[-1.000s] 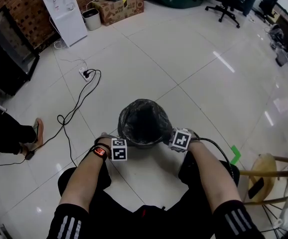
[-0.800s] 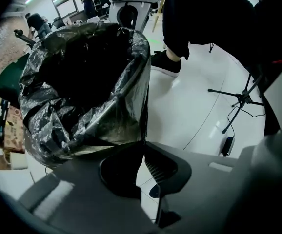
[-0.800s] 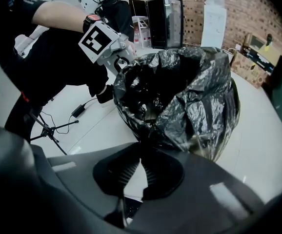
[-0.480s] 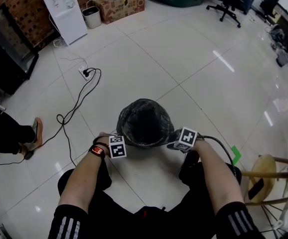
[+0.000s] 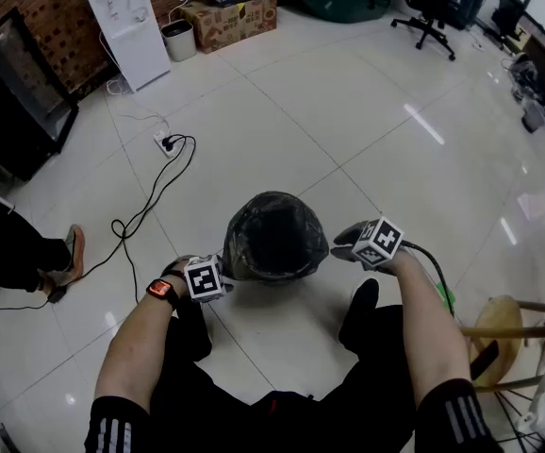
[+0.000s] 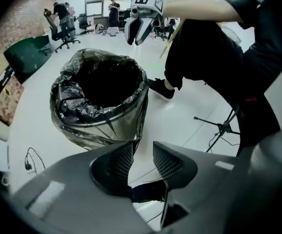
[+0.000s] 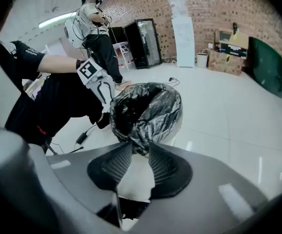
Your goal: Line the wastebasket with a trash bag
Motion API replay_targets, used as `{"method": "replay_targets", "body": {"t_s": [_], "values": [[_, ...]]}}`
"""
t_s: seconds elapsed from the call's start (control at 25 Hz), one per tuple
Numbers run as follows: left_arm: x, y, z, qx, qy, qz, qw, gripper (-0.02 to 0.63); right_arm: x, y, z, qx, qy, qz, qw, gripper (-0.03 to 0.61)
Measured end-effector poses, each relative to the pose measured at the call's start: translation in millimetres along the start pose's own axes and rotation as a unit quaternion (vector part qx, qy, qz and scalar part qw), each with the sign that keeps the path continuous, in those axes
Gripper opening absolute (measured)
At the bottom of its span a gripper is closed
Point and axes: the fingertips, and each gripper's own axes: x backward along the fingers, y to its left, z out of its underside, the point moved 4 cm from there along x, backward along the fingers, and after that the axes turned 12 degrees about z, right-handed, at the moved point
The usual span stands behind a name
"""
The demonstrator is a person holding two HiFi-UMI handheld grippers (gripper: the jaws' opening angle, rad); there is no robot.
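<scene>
Left gripper point(image 6: 142, 152), right gripper point(image 7: 140, 162): jaws have just been opening, now spread, nothing between | trash bag point(image 5: 272, 234) lines wastebasket point(image 6: 107, 128), edge draped over rim | step: letting go, lining looks done | next: check the fold, tuck any slack.

- The wastebasket point(image 5: 271, 239), wrapped in its black trash bag point(image 5: 244, 253), stands just in front of your knees, with its mouth facing up at you.
- Beyond it, the white floor point(image 5: 348, 111) gives you wide, open room.
- On your left, a black cable point(image 5: 145, 210) snakes from a power strip point(image 5: 164, 142), with a bystander's foot point(image 5: 73, 250) near it.
- On your right, a wooden stool point(image 5: 499, 333) stands close.
- Your own shoe point(image 5: 359, 311) sits beside the basket.
</scene>
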Motion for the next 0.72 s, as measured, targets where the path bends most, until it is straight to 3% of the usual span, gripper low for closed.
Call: {"method": "replay_targets", "body": {"t_s": [0.12, 0.32, 0.48, 0.6, 0.72], "values": [[21.0, -2.4, -10.7, 0.008, -0.043, 0.003, 0.9990, 0.120, -2.9, -12.3, -3.7, 0.012, 0.002, 0.032, 0.999, 0.120], [50.0, 6.9, -6.0, 0.057, -0.089, 0.016, 0.9943, 0.120, -26.2, -19.6, -3.4, 0.033, 0.019, 0.057, 0.998, 0.120], [69.2, 35.9, 0.5, 0.072, -0.103, -0.044, 0.9910, 0.120, -39.6, -28.2, -5.0, 0.015, 0.013, 0.063, 0.998, 0.120], [94.3, 73.1, -2.1, 0.110, -0.158, -0.107, 0.9754, 0.118, -43.2, -32.7, -11.1, -0.005, 0.007, 0.058, 0.998, 0.120], [104.8, 100.0, -15.9, 0.154, -0.221, -0.114, 0.9563, 0.117, -47.5, -33.5, -16.1, -0.018, 0.008, 0.055, 0.998, 0.118]]}}
